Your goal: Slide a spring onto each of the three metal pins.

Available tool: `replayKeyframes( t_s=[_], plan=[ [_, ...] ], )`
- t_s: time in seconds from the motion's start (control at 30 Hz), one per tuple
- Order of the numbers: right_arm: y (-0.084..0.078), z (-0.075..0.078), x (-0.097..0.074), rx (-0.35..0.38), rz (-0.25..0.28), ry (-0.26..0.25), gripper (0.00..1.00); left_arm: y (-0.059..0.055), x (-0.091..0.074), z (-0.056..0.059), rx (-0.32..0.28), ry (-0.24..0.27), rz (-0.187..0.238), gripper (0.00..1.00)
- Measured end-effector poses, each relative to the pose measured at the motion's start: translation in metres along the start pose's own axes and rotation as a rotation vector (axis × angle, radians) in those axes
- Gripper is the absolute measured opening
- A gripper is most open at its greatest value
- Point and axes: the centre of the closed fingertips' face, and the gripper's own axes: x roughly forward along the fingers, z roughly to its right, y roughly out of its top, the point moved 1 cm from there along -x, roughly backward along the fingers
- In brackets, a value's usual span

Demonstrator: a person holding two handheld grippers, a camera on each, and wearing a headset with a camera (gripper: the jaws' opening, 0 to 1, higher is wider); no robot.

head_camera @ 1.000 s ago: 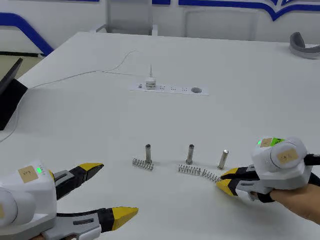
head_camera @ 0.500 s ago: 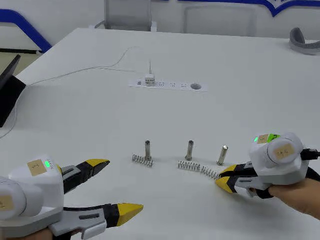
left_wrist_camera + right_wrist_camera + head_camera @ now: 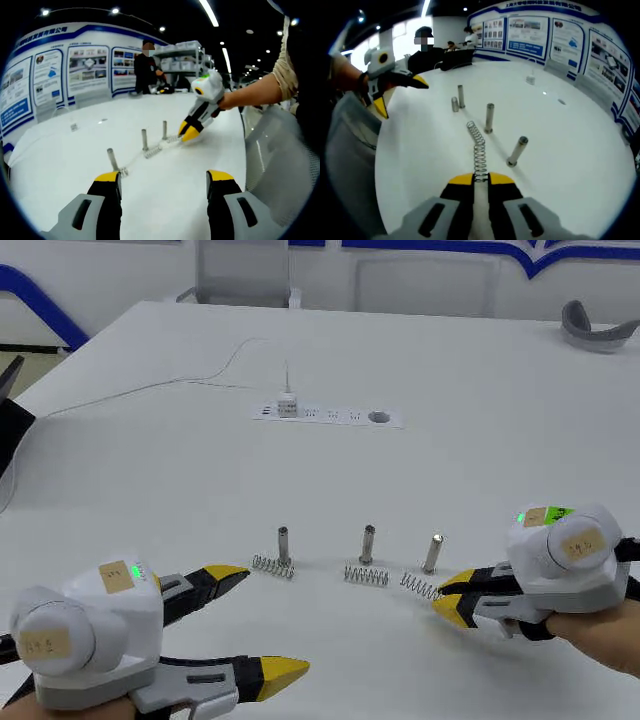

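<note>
The right claw [image 3: 476, 178] pinches one end of a coiled wire spring [image 3: 479, 150], apparently lying on the smooth white desk [image 3: 570, 125]. The yellow-tipped left claw [image 3: 272, 622], at seven o'clock in the head view, gapes.

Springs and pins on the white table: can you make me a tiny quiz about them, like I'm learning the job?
1. How many metal pins stand upright on the table? A two, B three, C five.
2. True or false: a spring already sits on every pin.
3. Fill the gap: the right tongs are shut on one end of a ____.
Key: 1 B. 2 false, the springs lie beside the pins, none is on one. 3 spring.
</note>
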Motion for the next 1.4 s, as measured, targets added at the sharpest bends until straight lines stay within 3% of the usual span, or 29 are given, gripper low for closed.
replayKeyframes(
  t_s=[0.27, 0.73, 1.4],
  plan=[
    [0.014, -0.024, 0.000, -0.060, -0.005, 0.080, 0.11, -0.006, 0.016, 0.008, 0.022, -0.060, -0.031, 0.68],
    [0.037, -0.058, -0.002, -0.178, -0.010, 0.210, 0.11, 0.000, 0.039, 0.022, 0.055, -0.125, -0.037, 0.63],
    [0.044, -0.088, 0.001, -0.295, -0.068, 0.338, 0.11, 0.004, 0.043, 0.033, 0.128, -0.164, -0.033, 0.30]
  ],
)
